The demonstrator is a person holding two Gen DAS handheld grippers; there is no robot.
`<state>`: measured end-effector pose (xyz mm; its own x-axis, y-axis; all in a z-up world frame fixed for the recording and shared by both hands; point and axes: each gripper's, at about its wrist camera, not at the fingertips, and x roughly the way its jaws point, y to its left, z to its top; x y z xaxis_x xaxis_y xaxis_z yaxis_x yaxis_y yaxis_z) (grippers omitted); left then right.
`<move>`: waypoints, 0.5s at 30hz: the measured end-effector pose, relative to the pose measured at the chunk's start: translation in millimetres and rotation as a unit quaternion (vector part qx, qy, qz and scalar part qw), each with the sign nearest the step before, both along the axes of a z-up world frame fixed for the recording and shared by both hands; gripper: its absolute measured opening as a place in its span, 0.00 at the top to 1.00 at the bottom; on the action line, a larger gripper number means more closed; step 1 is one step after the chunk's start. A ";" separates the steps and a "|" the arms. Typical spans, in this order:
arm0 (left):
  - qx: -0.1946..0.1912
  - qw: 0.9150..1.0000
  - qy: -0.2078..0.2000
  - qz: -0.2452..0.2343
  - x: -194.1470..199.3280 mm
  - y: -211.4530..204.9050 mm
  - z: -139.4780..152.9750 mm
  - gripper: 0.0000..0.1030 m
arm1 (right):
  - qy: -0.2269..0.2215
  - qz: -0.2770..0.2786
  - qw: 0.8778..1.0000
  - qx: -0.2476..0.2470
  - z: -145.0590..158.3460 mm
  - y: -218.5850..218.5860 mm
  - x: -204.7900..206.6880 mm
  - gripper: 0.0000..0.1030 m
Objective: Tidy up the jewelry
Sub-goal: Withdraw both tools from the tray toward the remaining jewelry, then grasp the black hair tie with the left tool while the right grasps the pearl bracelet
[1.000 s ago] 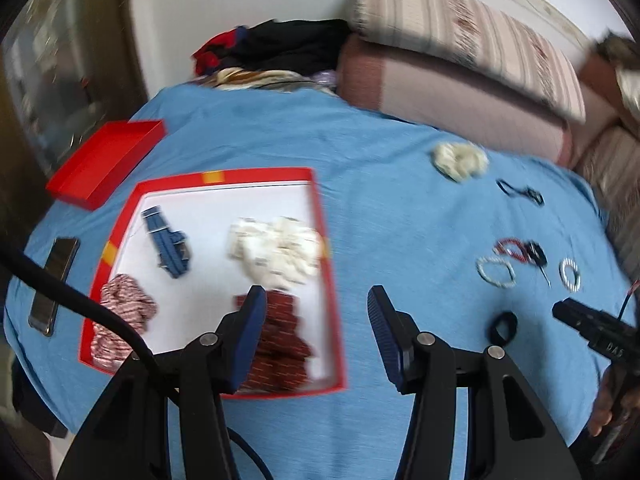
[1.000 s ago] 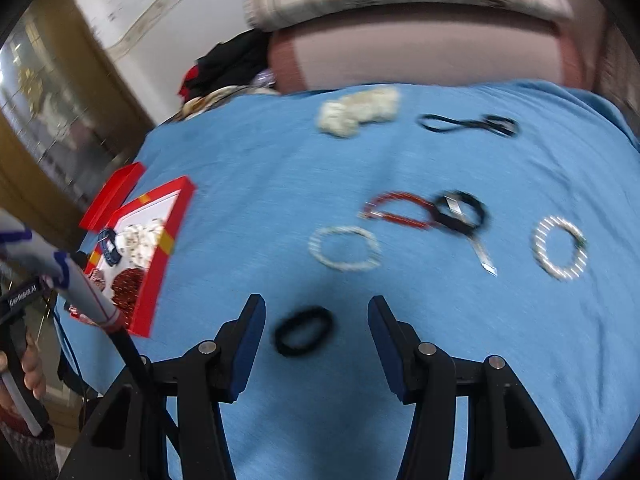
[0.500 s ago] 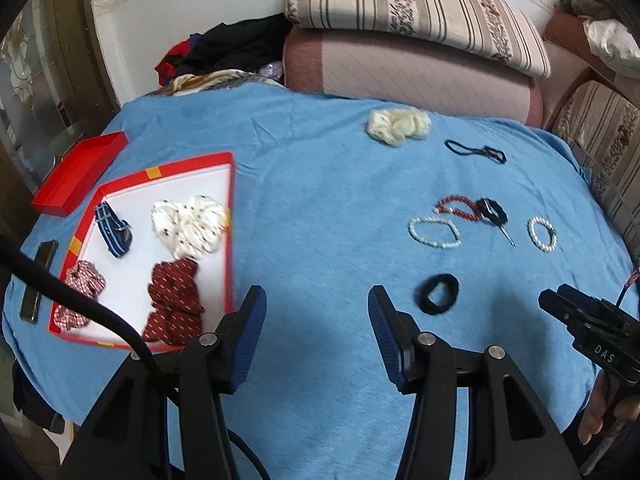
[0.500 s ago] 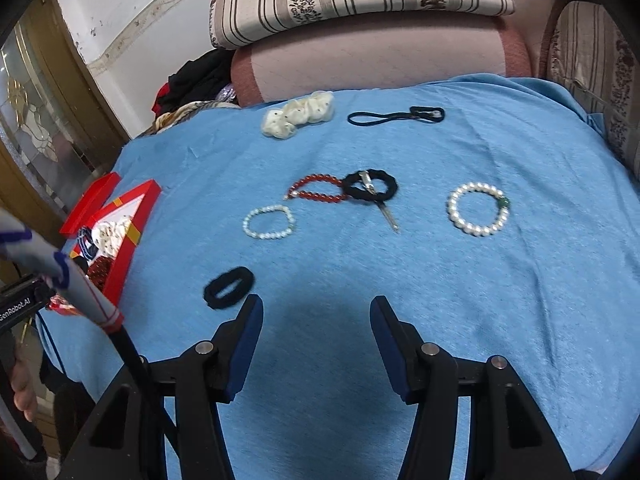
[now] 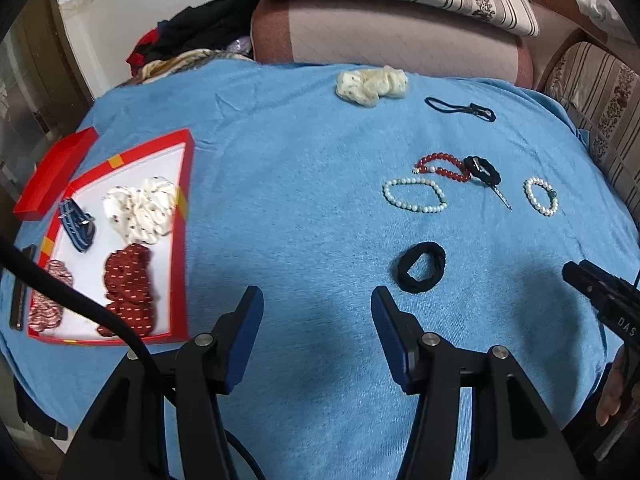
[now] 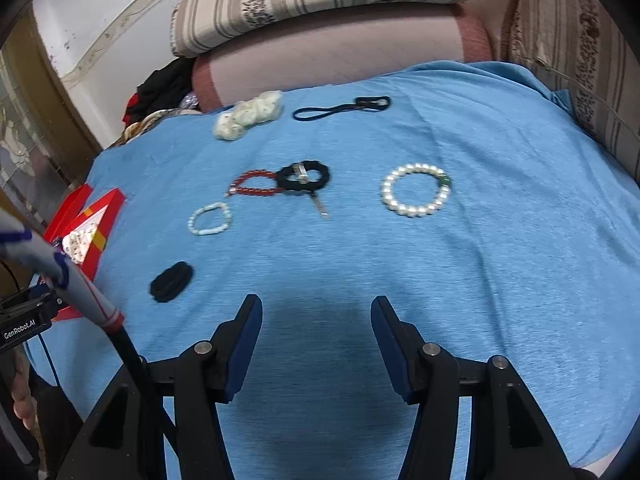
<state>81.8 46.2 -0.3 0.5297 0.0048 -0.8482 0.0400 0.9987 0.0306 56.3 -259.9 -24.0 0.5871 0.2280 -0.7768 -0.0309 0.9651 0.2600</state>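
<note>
Bead bracelets, 3: red (image 5: 440, 166), small white (image 5: 414, 195), large white with a green bead (image 6: 416, 190).
Black hair ties, 3: thick (image 5: 422, 267), ruffled with a metal clip (image 5: 484, 170), thin cord (image 5: 460, 109).
Fabric scrunchies, 5: cream on the blue cloth (image 5: 372, 84); in the red tray (image 5: 182, 240), cream (image 5: 140, 208), dark red (image 5: 128, 284), striped blue (image 5: 76, 224), red-and-white (image 5: 46, 308).
Red lid, 1 (image 5: 54, 172).

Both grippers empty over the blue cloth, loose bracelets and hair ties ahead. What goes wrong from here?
1. The red bead bracelet overlaps the black scrunchie with a clip; grabbing one likely drags the other.
2. The flat black hair tie could bunch the blue cloth into the left gripper.
3. The cable crosses the red tray and may snag it.
</note>
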 end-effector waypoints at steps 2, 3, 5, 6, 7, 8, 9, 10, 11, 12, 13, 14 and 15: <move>-0.008 1.000 0.008 -0.001 5.0 1.3 -6.8 0.47 | 0.002 -0.007 1.000 -0.001 -2.2 -6.5 1.8 0.41; -0.016 1.000 0.012 -0.003 7.6 2.1 -10.7 0.47 | 0.002 -0.011 1.000 -0.001 -3.3 -10.0 2.9 0.41; -0.024 1.000 0.018 -0.006 11.7 2.8 -16.9 0.47 | 0.002 -0.015 1.000 0.001 -5.0 -14.4 4.6 0.41; -0.028 0.999 0.019 -0.009 13.5 2.1 -19.6 0.47 | 0.002 -0.017 1.000 0.002 -6.1 -16.3 5.7 0.41; -0.035 0.999 0.022 -0.013 15.6 1.4 -22.7 0.47 | 0.001 -0.017 1.000 0.003 -7.1 -18.4 7.0 0.41; -0.047 0.998 0.027 -0.019 18.2 0.0 -26.4 0.47 | 0.000 -0.019 1.000 0.003 -7.7 -19.9 7.5 0.41; -0.060 0.997 0.032 -0.026 21.0 -2.4 -30.1 0.47 | -0.004 -0.021 1.000 0.003 -7.8 -22.0 8.4 0.41; -0.068 0.997 0.035 -0.031 22.4 -4.6 -32.1 0.47 | -0.010 -0.025 1.000 0.003 -6.8 -24.8 8.4 0.41; -0.079 0.995 0.038 -0.040 24.8 -8.6 -35.3 0.47 | -0.015 -0.028 0.999 0.002 -5.8 -26.9 9.2 0.41; -0.084 0.994 0.040 -0.050 27.2 -13.8 -38.0 0.47 | -0.022 -0.034 0.999 0.001 -4.2 -31.0 9.6 0.41; -0.087 0.994 0.041 -0.057 29.1 -17.5 -39.5 0.47 | -0.025 -0.038 0.999 -0.001 -3.2 -33.7 10.9 0.41; -0.093 0.992 0.042 -0.067 31.9 -23.2 -42.2 0.47 | -0.026 -0.044 0.999 -0.004 -2.5 -37.4 13.1 0.40; -0.097 0.992 0.044 -0.074 34.3 -27.7 -44.2 0.47 | -0.026 -0.048 0.998 -0.008 -2.7 -41.7 17.5 0.39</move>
<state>116.1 18.5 -44.5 0.4358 -0.2347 -0.8689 0.1800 0.9686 -0.1713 73.8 -301.6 -26.8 0.6456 0.1560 -0.7476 0.0494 0.9683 0.2447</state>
